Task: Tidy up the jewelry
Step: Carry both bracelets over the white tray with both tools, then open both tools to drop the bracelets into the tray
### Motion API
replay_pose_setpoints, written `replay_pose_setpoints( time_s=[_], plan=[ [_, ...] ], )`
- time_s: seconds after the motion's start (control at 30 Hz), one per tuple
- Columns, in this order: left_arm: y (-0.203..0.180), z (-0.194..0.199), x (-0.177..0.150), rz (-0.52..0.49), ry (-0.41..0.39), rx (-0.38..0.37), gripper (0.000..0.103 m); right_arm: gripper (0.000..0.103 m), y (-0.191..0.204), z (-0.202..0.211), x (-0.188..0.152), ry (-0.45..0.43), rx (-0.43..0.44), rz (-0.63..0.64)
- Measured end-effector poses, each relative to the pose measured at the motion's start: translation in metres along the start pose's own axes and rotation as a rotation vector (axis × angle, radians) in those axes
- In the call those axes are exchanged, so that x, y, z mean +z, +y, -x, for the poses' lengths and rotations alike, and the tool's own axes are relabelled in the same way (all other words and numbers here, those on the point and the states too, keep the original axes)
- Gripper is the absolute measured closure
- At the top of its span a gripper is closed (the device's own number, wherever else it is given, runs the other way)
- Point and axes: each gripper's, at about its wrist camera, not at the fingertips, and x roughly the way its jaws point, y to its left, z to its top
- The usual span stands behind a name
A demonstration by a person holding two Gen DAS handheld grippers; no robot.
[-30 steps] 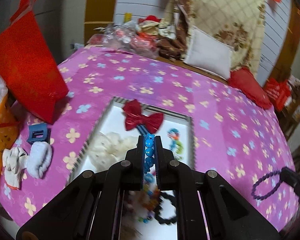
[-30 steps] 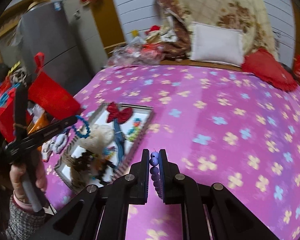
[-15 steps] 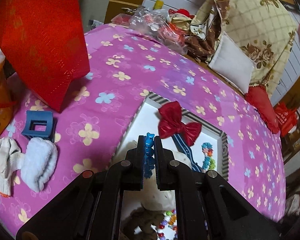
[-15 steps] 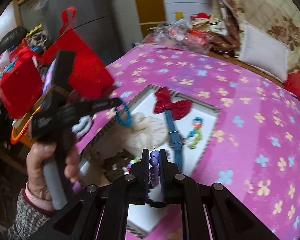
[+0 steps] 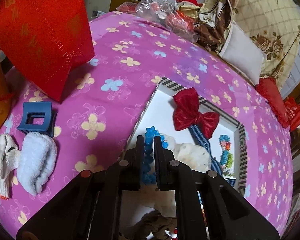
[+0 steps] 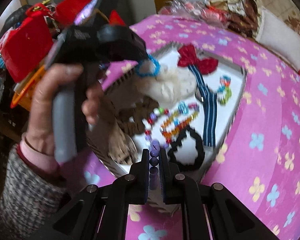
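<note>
Blue bracelet between left tongs

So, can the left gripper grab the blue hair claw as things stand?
Probably not yet: the left gripper is shut on the blue bracelet. The hair claw itself lies uncovered on the cloth.

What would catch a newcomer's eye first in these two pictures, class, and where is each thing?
First, the bright blue bead bracelet pinched in the left tongs, held over the near left edge of the striped-rim tray. Next, the red bow lying at the tray's far end. In the right wrist view, the right tongs grip a purple bead bracelet above the tray's near end.
</note>
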Motion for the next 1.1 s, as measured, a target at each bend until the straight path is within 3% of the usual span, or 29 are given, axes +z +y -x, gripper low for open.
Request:
replay_pose_setpoints(
  time_s=[0.17,0.23,0.3,0.4,0.47,0.57,0.6,0.83,1.1],
  plan=[
    [0.0,-0.003,-0.003,-0.004,0.016,0.021,0.092,0.095,-0.006,-0.014,-0.013,0.036,-0.011,-0.017],
    [-0.003,-0.002,-0.004,-0.014,0.01,0.028,0.084,0.095,-0.009,-0.016,-0.015,0.036,-0.011,-0.034],
    [-0.005,0.001,-0.006,-0.024,-0.008,0.036,0.062,0.095,-0.015,-0.017,-0.016,0.036,0.004,-0.063],
    [-0.008,0.011,-0.009,-0.032,-0.054,0.033,0.047,0.095,-0.02,-0.017,-0.017,0.037,0.018,-0.096],
    [-0.009,0.014,-0.01,-0.04,-0.065,0.023,0.047,0.091,-0.022,-0.014,-0.019,0.024,0.02,-0.1],
    [-0.014,0.018,-0.013,-0.06,-0.083,0.039,0.046,0.062,-0.02,-0.004,-0.022,-0.024,0.007,-0.086],
    [-0.016,0.019,-0.014,-0.07,-0.094,0.055,0.046,0.059,-0.019,0.001,-0.024,-0.046,0.002,-0.079],
    [-0.035,0.037,-0.027,-0.139,-0.169,0.126,0.046,0.059,-0.026,0.029,-0.035,-0.106,-0.075,-0.083],
    [-0.075,0.08,-0.067,-0.258,-0.352,0.229,0.046,0.059,-0.054,0.065,-0.067,-0.149,-0.192,-0.111]
  ],
)
